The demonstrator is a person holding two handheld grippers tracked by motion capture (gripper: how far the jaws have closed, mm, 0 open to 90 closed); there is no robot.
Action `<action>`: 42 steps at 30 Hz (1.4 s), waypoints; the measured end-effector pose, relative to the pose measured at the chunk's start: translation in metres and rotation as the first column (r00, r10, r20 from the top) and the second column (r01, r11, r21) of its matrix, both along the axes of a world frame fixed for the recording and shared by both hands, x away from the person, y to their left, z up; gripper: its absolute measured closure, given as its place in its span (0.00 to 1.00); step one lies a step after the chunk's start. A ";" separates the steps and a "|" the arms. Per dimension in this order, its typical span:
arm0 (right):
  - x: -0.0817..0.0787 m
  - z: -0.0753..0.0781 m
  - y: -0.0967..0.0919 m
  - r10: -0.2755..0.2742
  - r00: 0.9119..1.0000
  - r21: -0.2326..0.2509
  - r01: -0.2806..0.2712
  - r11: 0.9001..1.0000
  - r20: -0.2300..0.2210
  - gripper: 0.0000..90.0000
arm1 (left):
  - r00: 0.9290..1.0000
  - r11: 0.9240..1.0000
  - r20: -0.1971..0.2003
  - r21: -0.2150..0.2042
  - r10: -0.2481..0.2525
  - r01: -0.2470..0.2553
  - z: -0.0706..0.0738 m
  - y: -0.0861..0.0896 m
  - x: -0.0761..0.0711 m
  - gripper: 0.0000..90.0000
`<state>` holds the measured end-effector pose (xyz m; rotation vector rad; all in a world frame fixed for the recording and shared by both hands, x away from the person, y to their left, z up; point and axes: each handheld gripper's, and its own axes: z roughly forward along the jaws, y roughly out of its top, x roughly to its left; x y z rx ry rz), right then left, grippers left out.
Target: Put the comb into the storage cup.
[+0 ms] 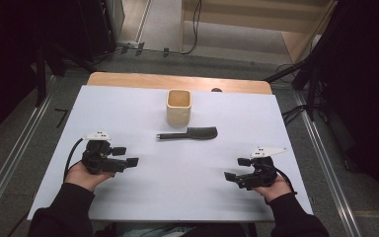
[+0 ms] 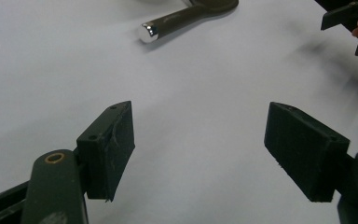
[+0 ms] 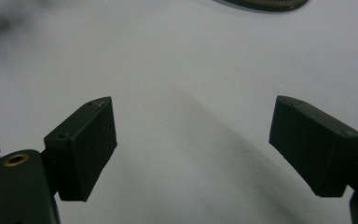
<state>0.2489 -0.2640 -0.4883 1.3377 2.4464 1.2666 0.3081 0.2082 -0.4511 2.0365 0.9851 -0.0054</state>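
From above, a white table (image 1: pixel 177 197) carries a square tan cup (image 1: pixel 178 106) near its far middle, and just in front of the cup lies a dark hairbrush (image 1: pixel 190 133), flat, its handle pointing to the left. The left gripper (image 1: pixel 127 156) sits low on the left side, jaws spread wide and nothing between them, aimed toward the centre; the right gripper (image 1: pixel 237 168) mirrors it on the right, jaws also wide apart and empty. Both are well apart from the hairbrush. Over to the left gripper view: two black jaws stand far apart over bare white table, the hairbrush (image 2: pixel 186 17) up ahead with its shiny handle end nearest, and the right gripper (image 2: pixel 350 25) peeks in at the top right corner. Right gripper view now: jaws gaping, holding nothing, and the edge of the hairbrush (image 3: pixel 265 4) just showing at the top.
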 end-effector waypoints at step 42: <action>0.001 0.000 0.000 0.002 1.000 0.006 -0.002 1.000 0.002 0.15 | 1.000 1.000 -0.018 -0.004 -0.002 0.002 0.017 -0.047 0.069 0.29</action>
